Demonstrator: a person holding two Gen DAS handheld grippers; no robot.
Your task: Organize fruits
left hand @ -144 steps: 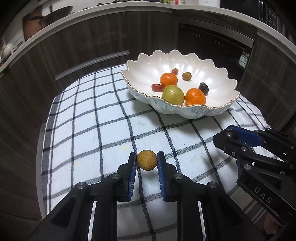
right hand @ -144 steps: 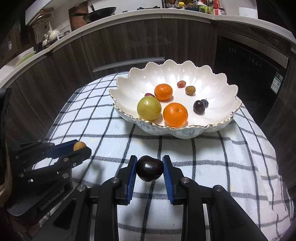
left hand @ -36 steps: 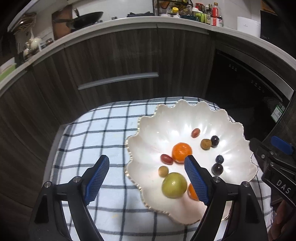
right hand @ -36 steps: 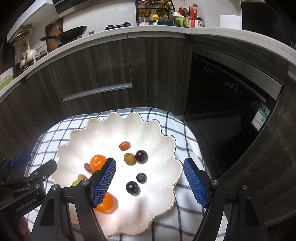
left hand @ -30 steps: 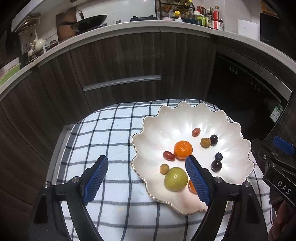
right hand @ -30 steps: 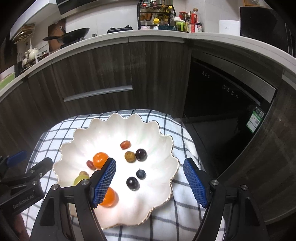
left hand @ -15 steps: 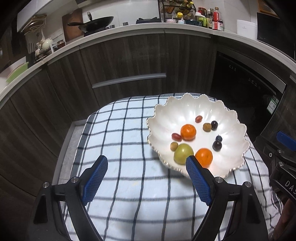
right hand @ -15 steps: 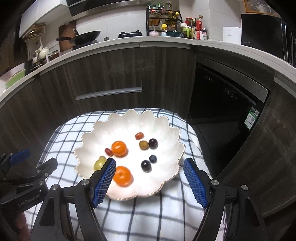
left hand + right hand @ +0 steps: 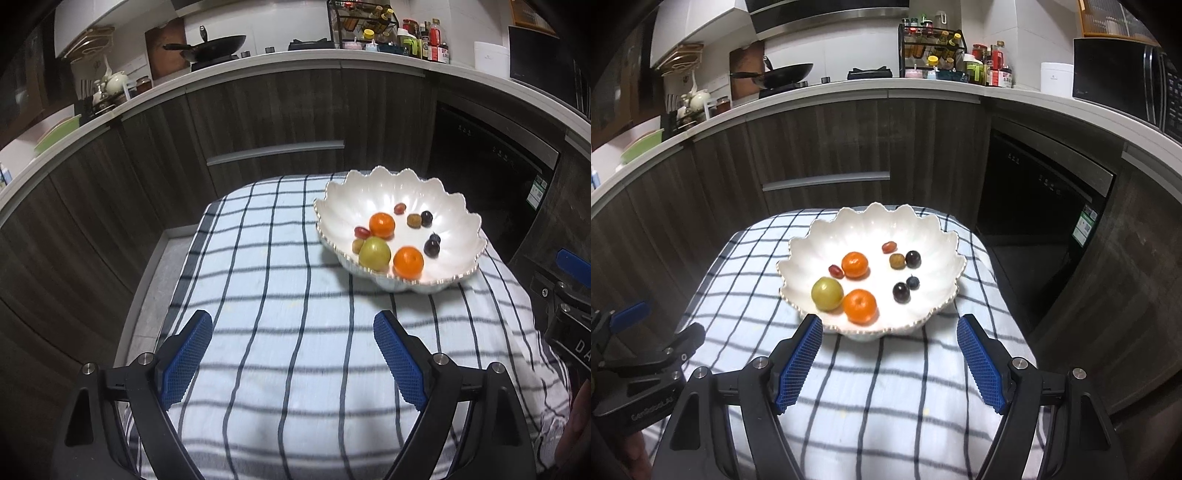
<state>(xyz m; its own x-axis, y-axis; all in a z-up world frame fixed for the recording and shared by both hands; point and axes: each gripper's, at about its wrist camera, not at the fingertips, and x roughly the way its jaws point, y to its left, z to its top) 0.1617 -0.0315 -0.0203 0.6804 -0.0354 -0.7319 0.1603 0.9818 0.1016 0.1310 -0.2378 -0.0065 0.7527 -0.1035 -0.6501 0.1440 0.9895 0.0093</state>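
A white scalloped bowl stands at the far side of the checked cloth. In it lie a green fruit, two oranges, dark plums and several small fruits. A small tan fruit lies against the green fruit. My left gripper hovers over bare cloth, left of and short of the bowl; its jaws are opening and hold nothing. My right gripper stands open and empty just short of the bowl's near rim.
Dark wood cabinets curve behind the table, under a counter with a wok and a rack of bottles. A black oven front stands to the right. The cloth's left edge drops toward the floor.
The tan fruit and dark plum held in the earliest frames now lie in the bowl. Over the last second both open grippers drew back from above the bowl, which looks smaller and farther.
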